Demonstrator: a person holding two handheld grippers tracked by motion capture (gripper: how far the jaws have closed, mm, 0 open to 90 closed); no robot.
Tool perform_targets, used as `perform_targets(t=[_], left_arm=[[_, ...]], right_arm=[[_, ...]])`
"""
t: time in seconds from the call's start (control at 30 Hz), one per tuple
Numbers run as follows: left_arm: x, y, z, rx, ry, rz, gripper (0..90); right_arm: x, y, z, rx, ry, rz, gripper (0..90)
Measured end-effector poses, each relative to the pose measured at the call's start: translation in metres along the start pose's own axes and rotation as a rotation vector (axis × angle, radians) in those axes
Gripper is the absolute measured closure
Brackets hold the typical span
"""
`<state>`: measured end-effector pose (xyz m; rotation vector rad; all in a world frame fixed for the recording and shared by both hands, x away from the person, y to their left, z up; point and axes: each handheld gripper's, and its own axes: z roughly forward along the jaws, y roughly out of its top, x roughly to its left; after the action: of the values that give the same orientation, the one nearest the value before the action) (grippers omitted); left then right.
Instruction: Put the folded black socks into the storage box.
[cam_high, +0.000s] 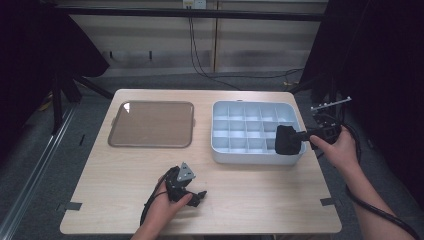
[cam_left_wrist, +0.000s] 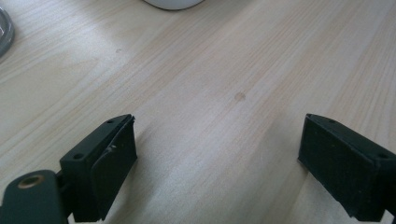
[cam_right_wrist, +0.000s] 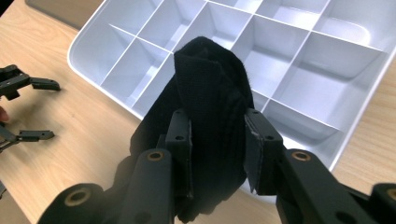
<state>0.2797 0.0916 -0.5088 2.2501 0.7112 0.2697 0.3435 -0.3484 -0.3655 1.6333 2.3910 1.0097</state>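
The sock (cam_right_wrist: 210, 107), a bundled black one, is sitting pinched between the two pads of the right gripper (cam_right_wrist: 218, 149), which are pressing in on its sides so that the cloth is bulging above and hanging below them. In the high view the sock (cam_high: 286, 140) is hanging over the near right corner of the tray (cam_high: 220, 150), above its front row of compartments, and the right gripper (cam_high: 295, 136) is reaching in from the right side of the table (cam_high: 260, 195), with a hand (cam_high: 340, 147) gripping its body and a cable trailing back along the forearm. The right gripper view is looking down past the sock into the tray (cam_right_wrist: 93, 42), a white box divided into many square cells; the sock is lying over the cells nearest the front edge, though whether it is touching the dividers cannot be told. The left gripper (cam_high: 199, 196) is resting low over the near part of the table, well apart from the tray, held by the other hand (cam_high: 162, 210). In its own view the left gripper (cam_left_wrist: 217, 158) is showing its jaws spread wide, with bare wood between them and nothing gripped. A brownish lid (cam_high: 151, 124) is lying flat on the table to the left of the tray.
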Motion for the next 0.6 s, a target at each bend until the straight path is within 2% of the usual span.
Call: perform_targets(t=[0.47, 0.6], left_arm=[[0.0, 0.0, 0.0, 0.002, 0.0, 0.001, 10.5], [0.0, 0.0, 0.0, 0.001, 0.0, 0.001, 10.5]], right_arm=[[-0.023, -0.003, 0.007, 0.01, -0.034, 0.048, 66.5], [-0.027, -0.003, 0.011, 0.017, -0.041, 0.045, 66.4]])
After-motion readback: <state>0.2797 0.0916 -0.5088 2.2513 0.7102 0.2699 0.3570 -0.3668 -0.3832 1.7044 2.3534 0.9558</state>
